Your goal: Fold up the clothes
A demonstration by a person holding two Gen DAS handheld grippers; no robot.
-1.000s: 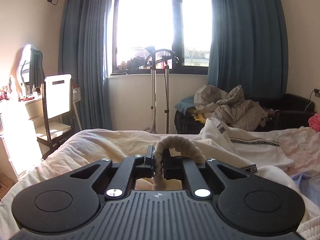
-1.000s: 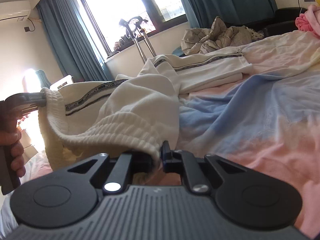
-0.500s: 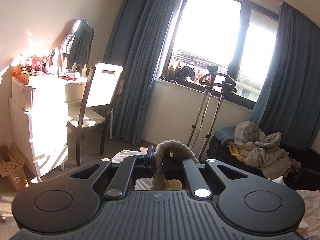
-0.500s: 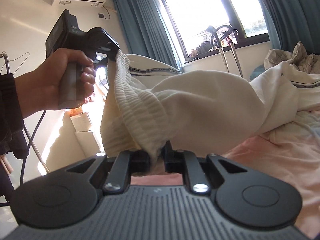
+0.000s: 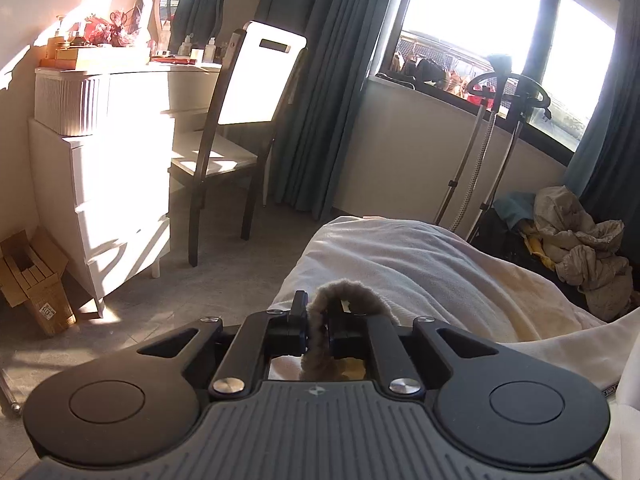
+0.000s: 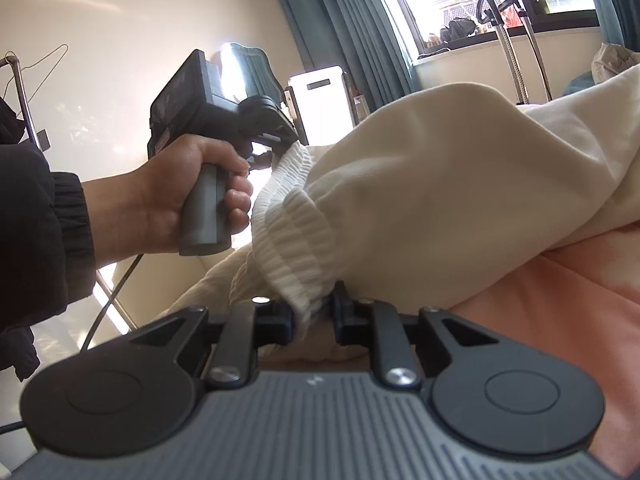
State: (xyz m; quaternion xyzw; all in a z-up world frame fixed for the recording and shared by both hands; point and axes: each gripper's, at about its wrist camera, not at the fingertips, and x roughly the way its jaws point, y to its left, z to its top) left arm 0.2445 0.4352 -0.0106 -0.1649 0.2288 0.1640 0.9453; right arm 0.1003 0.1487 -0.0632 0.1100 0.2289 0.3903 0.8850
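So I've got two grippers going and both are clamped on the same cream garment (image 6: 460, 184), one piece of clothing total as far as I can see. My right gripper (image 6: 314, 312) is pinched down on the ribbed cuff (image 6: 296, 240), with the fabric bunched right between the jaws. My left gripper (image 5: 317, 330) is squeezed shut on a thin ribbed edge (image 5: 344, 294) that loops up and over the fingers like a little arch. From the right wrist cam I can also see the left hand (image 6: 180, 200) wrapped around the left gripper's handle, and the ribbed band runs from that tool's tip down to my right one, so the band hangs between the two.

The garment is lifted at that end and the rest of it drapes back over the bed (image 6: 560, 320), which has a pinkish sheet on it.

Other stuff, counted: one white chair (image 5: 244, 120), one white dresser (image 5: 112, 184) with clutter on top, one cardboard box (image 5: 32, 276) on the floor beside it, one garment steamer stand (image 5: 500, 120) with two poles by the window, one pile of crumpled clothes (image 5: 580, 248) beyond the bed.
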